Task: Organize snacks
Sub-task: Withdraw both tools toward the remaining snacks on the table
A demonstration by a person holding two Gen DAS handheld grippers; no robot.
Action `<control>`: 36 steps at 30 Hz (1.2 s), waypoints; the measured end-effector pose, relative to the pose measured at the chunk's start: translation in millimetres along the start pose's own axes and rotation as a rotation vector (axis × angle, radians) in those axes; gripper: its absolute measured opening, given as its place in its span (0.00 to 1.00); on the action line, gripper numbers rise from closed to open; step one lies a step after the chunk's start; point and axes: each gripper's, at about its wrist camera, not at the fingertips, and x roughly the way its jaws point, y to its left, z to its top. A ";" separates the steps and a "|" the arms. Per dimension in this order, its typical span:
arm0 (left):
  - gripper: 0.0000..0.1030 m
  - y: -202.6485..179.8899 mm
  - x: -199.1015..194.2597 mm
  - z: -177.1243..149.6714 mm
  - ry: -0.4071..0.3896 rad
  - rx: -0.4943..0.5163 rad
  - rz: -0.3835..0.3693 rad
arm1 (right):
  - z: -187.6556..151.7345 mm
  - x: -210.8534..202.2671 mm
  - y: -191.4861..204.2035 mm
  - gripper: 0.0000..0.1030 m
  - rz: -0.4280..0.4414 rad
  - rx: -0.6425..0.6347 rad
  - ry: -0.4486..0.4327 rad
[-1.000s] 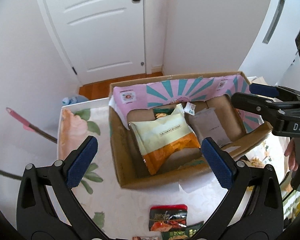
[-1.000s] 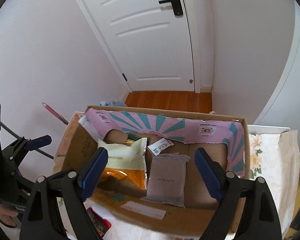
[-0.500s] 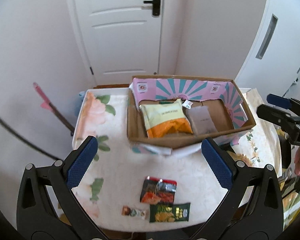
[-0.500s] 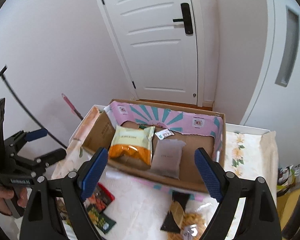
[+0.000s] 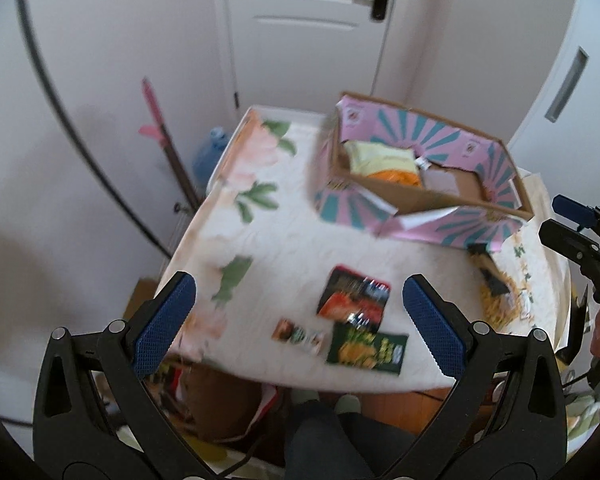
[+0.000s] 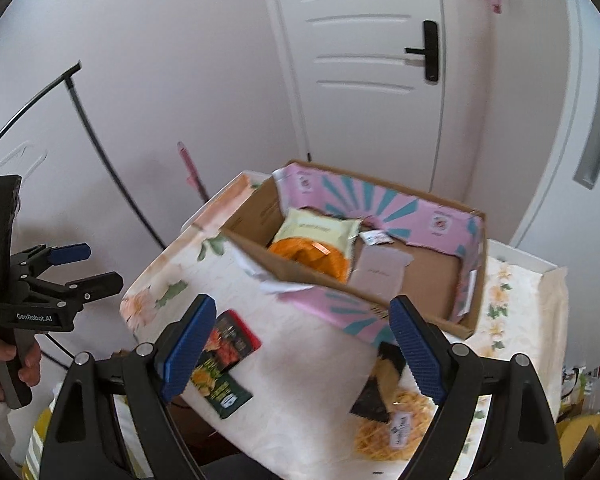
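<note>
A cardboard box (image 5: 452, 200) with pink and teal flaps stands on the flowered table (image 5: 284, 216); it also shows in the right wrist view (image 6: 300, 272). Inside lie a yellow-orange bag (image 6: 316, 240) and a grey pouch (image 6: 380, 268). On the table near the front edge lie a red-black packet (image 5: 354, 300), a green packet (image 5: 368, 350) and a small packet (image 5: 298, 333). A clear bag of yellow noodles (image 6: 396, 416) lies right of them. My left gripper (image 5: 298, 320) is open and empty, above the table's front edge. My right gripper (image 6: 300, 344) is open and empty, above the table.
A white door (image 6: 372, 64) and walls stand behind the table. A pink-handled broom (image 5: 160, 132) and a blue bottle (image 5: 208, 156) are left of the table. The table's front edge (image 5: 300, 380) drops to clutter on the floor below.
Both grippers have pulled back and up from the box toward the table's front. The loose packets now lie between the left gripper's fingers. Both stay open.
</note>
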 end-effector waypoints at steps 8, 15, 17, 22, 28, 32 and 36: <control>1.00 32.2 18.3 -30.9 0.065 -0.090 0.015 | -5.0 30.5 25.9 0.83 0.074 -0.044 0.054; 1.00 40.1 49.3 -46.4 0.131 -0.172 0.001 | -11.2 67.5 50.6 0.83 0.125 -0.135 0.116; 1.00 38.7 59.1 -50.7 0.152 -0.197 -0.009 | -17.1 79.7 57.8 0.83 0.133 -0.176 0.142; 1.00 28.3 83.5 -60.3 0.205 -0.245 0.025 | -30.8 107.7 64.4 0.83 0.165 -0.242 0.199; 0.98 27.1 106.0 -72.6 0.230 -0.380 0.075 | -43.8 142.5 65.6 0.83 0.226 -0.372 0.272; 0.90 23.6 121.2 -77.5 0.243 -0.445 0.116 | -51.6 160.6 67.8 0.83 0.265 -0.459 0.293; 0.83 24.1 128.8 -82.1 0.236 -0.523 0.132 | -58.6 176.9 69.0 0.83 0.306 -0.492 0.319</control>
